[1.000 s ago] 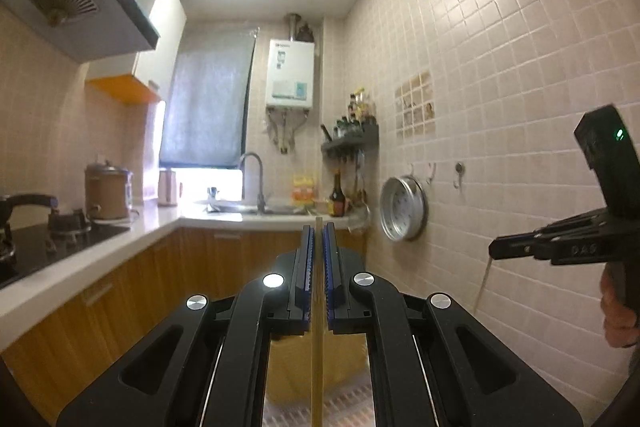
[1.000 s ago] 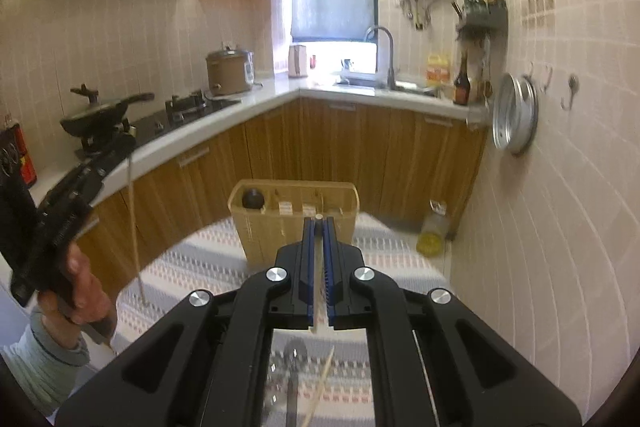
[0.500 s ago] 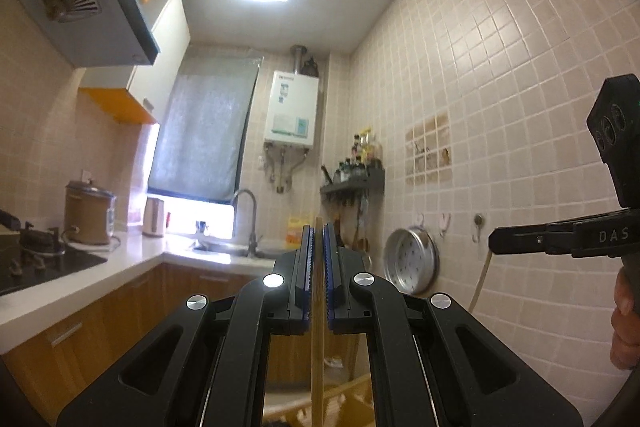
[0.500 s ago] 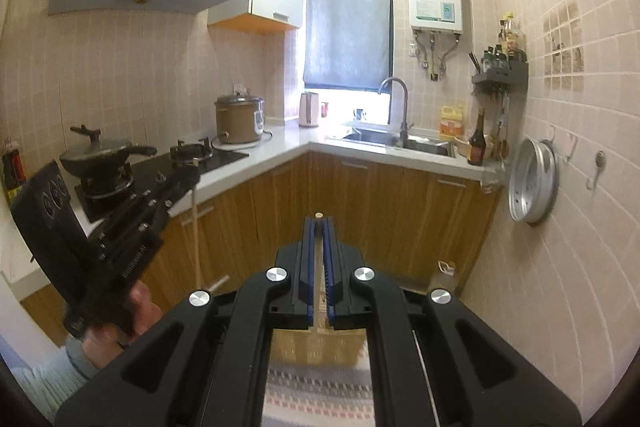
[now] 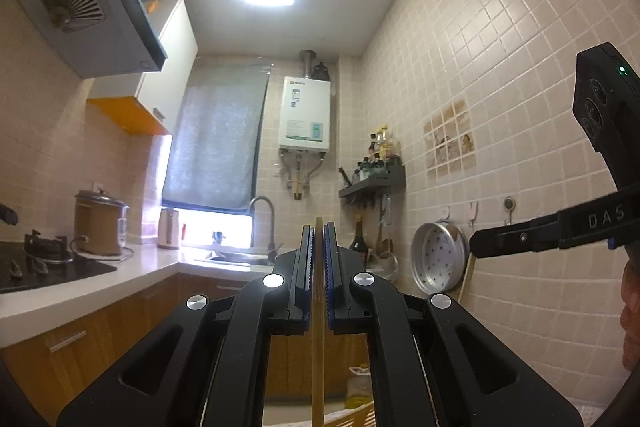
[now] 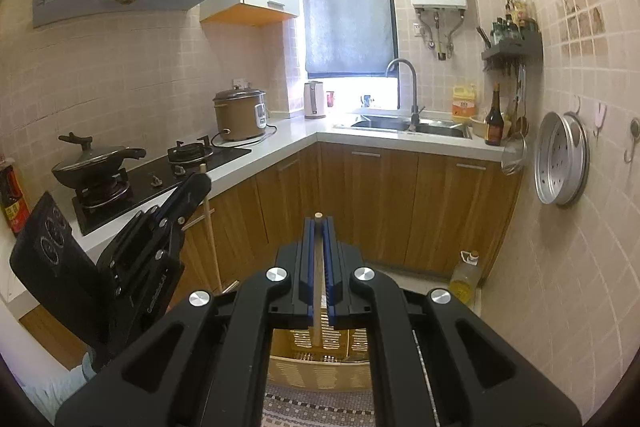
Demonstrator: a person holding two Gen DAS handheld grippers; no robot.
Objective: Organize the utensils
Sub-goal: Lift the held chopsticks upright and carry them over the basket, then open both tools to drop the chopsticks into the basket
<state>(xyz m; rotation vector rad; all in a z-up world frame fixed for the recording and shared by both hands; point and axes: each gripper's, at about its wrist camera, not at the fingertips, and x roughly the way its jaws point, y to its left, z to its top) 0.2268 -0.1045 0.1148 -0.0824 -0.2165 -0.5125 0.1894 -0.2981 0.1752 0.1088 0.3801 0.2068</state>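
Your left gripper [image 5: 319, 239] pinched one wooden chopstick [image 5: 317, 347] upright, and your right gripper [image 6: 319, 227] was pressed shut on a second chopstick [image 6: 317, 283] (both raised in mid-air). Below the right gripper sat a woven basket [image 6: 320, 373] on the striped mat [image 6: 316, 409].

Below my right gripper: patterned mat [image 6: 320, 409] on floor, woven basket [image 6: 320, 371] standing on it (contents unclear). Oil bottle [image 6: 464, 281] on floor by tiled wall.
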